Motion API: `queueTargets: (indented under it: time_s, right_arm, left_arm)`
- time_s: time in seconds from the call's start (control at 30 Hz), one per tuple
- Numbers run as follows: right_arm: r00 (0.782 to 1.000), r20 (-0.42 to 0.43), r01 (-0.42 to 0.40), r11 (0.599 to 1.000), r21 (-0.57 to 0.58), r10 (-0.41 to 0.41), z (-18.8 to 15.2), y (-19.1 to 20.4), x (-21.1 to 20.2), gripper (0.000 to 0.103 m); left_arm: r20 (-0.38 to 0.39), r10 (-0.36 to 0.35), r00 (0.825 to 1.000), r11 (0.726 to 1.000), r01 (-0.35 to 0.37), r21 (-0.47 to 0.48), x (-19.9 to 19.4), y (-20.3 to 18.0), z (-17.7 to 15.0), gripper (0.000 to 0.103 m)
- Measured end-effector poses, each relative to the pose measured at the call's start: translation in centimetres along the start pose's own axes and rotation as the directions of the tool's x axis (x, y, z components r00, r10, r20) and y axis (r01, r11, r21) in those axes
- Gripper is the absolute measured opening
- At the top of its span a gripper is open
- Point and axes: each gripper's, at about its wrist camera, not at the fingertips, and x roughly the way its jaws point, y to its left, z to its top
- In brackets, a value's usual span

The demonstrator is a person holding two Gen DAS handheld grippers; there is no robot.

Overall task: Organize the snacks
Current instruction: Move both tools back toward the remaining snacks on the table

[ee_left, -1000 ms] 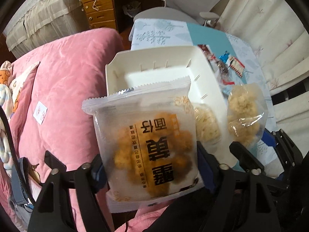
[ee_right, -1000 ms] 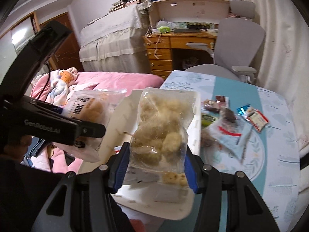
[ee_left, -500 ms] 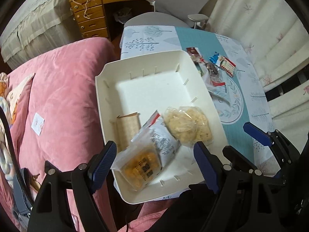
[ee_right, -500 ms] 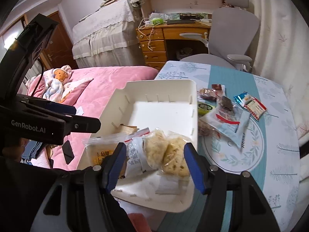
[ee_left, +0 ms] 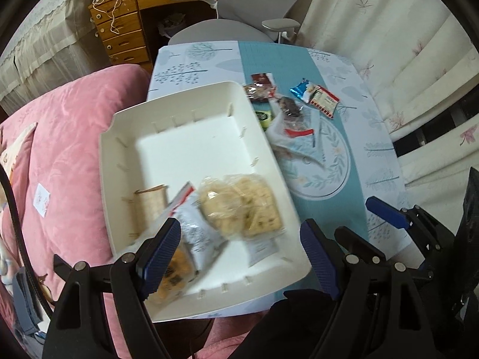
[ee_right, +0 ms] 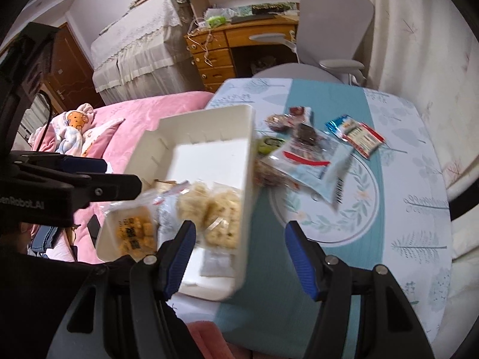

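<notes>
A white bin (ee_left: 185, 137) (ee_right: 206, 155) sits on the table's left edge. In its near end lie an orange snack bag (ee_left: 173, 275) (ee_right: 133, 233), a white packet (ee_left: 194, 233) and a clear bag of pale puffed cakes (ee_left: 239, 206) (ee_right: 215, 215). My left gripper (ee_left: 239, 254) is open and empty above the bin's near end. My right gripper (ee_right: 239, 254) is open and empty over the bin's right wall. Several loose snack packets (ee_left: 287, 113) (ee_right: 305, 146) lie on the table right of the bin.
A blue-and-white tablecloth covers the table (ee_left: 353, 149) (ee_right: 389, 209). A pink bed (ee_left: 66, 137) (ee_right: 143, 116) adjoins its left side. A grey office chair (ee_left: 248, 15) (ee_right: 329, 36) and a wooden desk (ee_right: 227, 48) stand behind the table.
Both grippers opened and dropped their bags into the bin: the orange bag from the left, the puffed cakes from the right. Both then shifted right, toward the loose packets.
</notes>
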Motion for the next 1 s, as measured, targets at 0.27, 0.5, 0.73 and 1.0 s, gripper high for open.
queueTargets:
  time_s: [0.27, 0.5, 0.73, 1.0]
  right_arm:
    - [0.998, -0.060, 0.002, 0.998, 0.059, 0.001, 1.3, -6.3, 0.4, 0.062]
    - [0.993, -0.117, 0.006, 0.990, 0.143, 0.011, 3.3, -12.0, 1.8, 0.062]
    - [0.985, -0.158, -0.030, 0.966, 0.258, 0.073, 5.9, -17.8, 4.6, 0.062]
    - [0.971, -0.201, -0.043, 0.919, 0.391, 0.131, 8.8, -22.6, 9.9, 0.062]
  left_arm:
    - [0.006, -0.004, 1.000, 0.999, 0.004, -0.039, 1.8, -4.3, 2.6, 0.081]
    - [0.028, 0.010, 1.000, 0.995, -0.007, -0.097, 4.5, -7.4, 5.9, 0.081]
    - [0.080, 0.026, 0.996, 0.991, -0.015, -0.136, 8.0, -9.9, 9.7, 0.081]
    - [0.114, 0.077, 0.991, 0.984, -0.057, -0.168, 12.4, -11.3, 13.3, 0.081]
